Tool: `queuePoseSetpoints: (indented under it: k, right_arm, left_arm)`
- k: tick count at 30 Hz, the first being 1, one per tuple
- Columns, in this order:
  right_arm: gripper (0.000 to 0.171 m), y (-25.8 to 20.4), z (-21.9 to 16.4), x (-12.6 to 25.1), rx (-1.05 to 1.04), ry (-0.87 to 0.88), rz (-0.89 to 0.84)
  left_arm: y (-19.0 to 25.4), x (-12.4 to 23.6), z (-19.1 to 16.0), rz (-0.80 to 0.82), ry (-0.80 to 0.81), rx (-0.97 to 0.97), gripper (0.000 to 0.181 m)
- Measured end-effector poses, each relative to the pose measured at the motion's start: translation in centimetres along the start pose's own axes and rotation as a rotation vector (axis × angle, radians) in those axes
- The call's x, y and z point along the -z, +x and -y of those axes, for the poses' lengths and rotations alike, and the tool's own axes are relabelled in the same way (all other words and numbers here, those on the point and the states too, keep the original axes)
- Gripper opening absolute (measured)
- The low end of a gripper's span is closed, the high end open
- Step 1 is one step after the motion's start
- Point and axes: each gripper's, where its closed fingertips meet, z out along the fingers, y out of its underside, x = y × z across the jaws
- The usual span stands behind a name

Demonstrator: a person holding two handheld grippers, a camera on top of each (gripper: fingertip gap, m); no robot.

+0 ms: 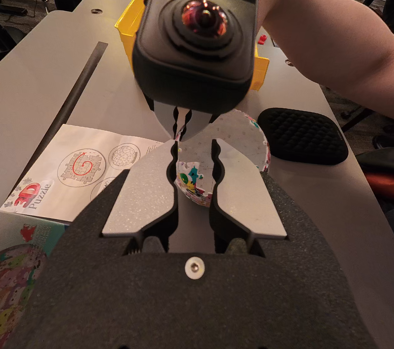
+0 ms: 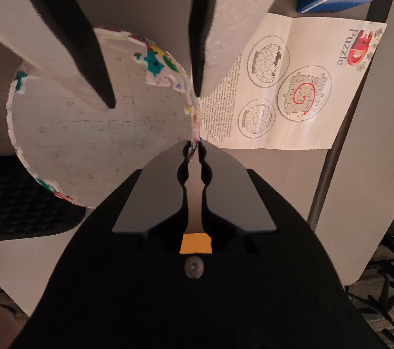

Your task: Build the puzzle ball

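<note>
The half-built puzzle ball (image 1: 234, 142) is a hollow shell, grey-white inside and brightly coloured outside; the right wrist view shows its inside (image 2: 85, 136). My right gripper (image 2: 193, 148) is shut on the shell's rim, and in the left wrist view it reaches down from above (image 1: 180, 135). My left gripper (image 1: 194, 144) is open, its fingers on either side of the rim section with a teal figure (image 1: 193, 176). In the right wrist view the left gripper (image 2: 153, 99) comes in from the top, around that same section (image 2: 154, 63).
A folded instruction sheet (image 1: 85, 163) lies on the grey table (image 1: 53, 82), with the puzzle box (image 1: 21, 253) beside it. A black padded mat (image 1: 302, 136) lies right of the shell. A yellow bin (image 1: 132, 25) and a person's arm (image 1: 319, 29) are behind. My hands' fingertips stand some 9 centimeters from each other.
</note>
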Motion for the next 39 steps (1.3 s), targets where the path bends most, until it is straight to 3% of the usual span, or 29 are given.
queuePoseSetpoints:
  k: [21,26,31,39]
  right_arm:
    - [0.005,0.4,0.5,0.2,0.004,0.017,-0.058]
    - [0.019,0.6,1.4,0.5,0.023,0.057,-0.090]
    - [0.005,0.6,1.5,0.2,0.046,0.033,-0.092]
    - [0.004,0.7,1.5,0.0,0.040,0.009,-0.106]
  left_arm:
    - [0.2,0.4,0.5,-0.004,0.021,0.003,0.029]
    - [0.2,0.4,0.5,-0.004,0.020,0.004,0.029]
    - [0.2,0.4,0.6,-0.003,0.024,0.004,0.029]
    - [0.1,0.5,0.7,0.001,0.028,0.002,0.028]
